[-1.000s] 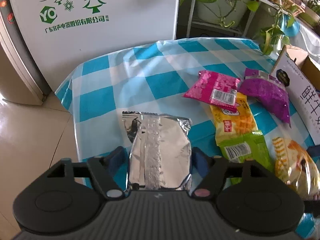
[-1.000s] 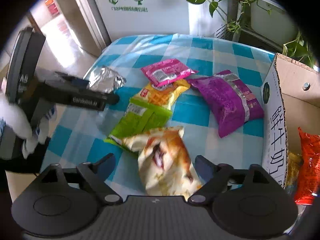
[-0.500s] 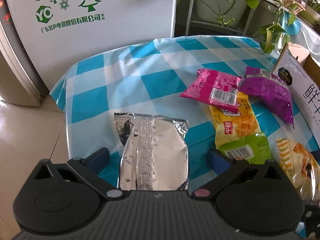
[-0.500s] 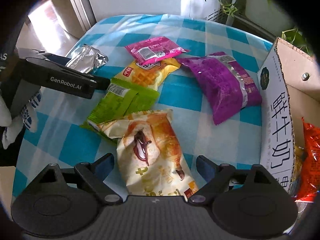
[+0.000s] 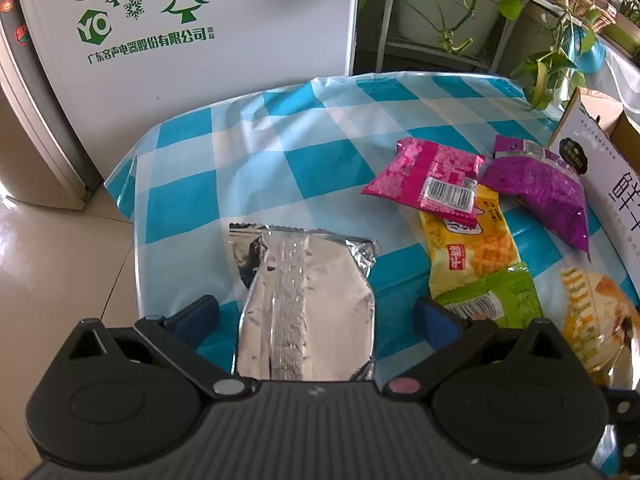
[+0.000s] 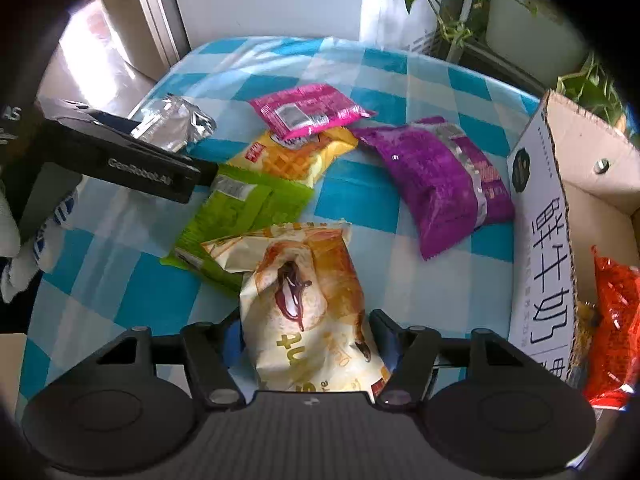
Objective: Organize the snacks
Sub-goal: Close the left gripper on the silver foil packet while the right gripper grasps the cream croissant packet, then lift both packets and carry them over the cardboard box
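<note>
A silver foil snack bag [image 5: 308, 304] lies on the blue checked tablecloth [image 5: 280, 160] between the wide-apart fingers of my open left gripper [image 5: 316, 316], untouched by them. My right gripper [image 6: 308, 336] is shut on a cream pastry bag [image 6: 308, 300], its fingers pressing both sides. Pink [image 6: 308, 110], yellow [image 6: 296, 156], green [image 6: 240, 216] and purple [image 6: 440, 176] bags lie on the table. The left gripper's body [image 6: 132, 160] shows in the right wrist view, beside the silver bag [image 6: 176, 122].
A cardboard box [image 6: 548, 232] stands at the right table edge with a red bag [image 6: 612, 320] inside. A white appliance [image 5: 192, 40] and potted plants [image 5: 460, 8] stand behind the table. The floor drops off at the left edge.
My left gripper opened, released the silver bag and drew back a little. My right gripper moved forward over the pastry bag and closed on it.
</note>
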`<state>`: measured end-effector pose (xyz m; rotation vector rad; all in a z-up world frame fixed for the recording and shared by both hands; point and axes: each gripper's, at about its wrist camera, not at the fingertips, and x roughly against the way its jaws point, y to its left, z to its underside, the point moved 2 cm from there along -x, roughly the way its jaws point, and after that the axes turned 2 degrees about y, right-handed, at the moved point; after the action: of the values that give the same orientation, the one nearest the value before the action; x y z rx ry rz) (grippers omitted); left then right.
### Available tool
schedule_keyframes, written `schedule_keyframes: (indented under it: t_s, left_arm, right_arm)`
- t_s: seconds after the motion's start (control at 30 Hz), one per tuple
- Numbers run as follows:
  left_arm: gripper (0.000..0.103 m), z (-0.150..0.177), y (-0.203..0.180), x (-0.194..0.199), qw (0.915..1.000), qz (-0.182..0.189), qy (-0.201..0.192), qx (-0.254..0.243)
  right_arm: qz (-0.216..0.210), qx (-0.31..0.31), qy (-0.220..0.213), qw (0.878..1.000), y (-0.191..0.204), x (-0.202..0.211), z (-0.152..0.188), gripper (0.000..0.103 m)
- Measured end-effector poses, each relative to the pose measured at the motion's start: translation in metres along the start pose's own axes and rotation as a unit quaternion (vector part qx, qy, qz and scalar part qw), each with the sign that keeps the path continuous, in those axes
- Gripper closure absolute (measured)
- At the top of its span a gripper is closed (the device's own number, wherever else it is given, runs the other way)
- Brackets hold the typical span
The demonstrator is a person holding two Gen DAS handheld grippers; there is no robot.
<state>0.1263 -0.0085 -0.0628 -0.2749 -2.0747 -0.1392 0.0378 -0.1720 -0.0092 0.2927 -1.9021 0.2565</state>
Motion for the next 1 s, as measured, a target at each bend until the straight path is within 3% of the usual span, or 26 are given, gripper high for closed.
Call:
schedule_keyframes:
  t_s: [0.13, 0.4, 1.0]
  left_arm:
    - [0.011, 0.002, -0.002, 0.004, 1.0000, 0.004, -0.005, -0.004]
    - [0.043, 0.010, -0.005, 0.017, 0.9997, -0.002, -0.025, 0.006]
    - [0.044, 0.042, -0.002, 0.043, 0.9934, 0.022, -0.053, 0.099]
  right_arm:
    - [0.000, -0.013, -0.021, 1.000, -0.003, 0.012, -0.003, 0.033]
    - [0.006, -0.041, -0.043, 0.998, -0.011, 0.022, -0.007, 0.033]
    - [-0.001, -0.040, -0.047, 0.998, -0.007, 0.022, -0.006, 0.033]
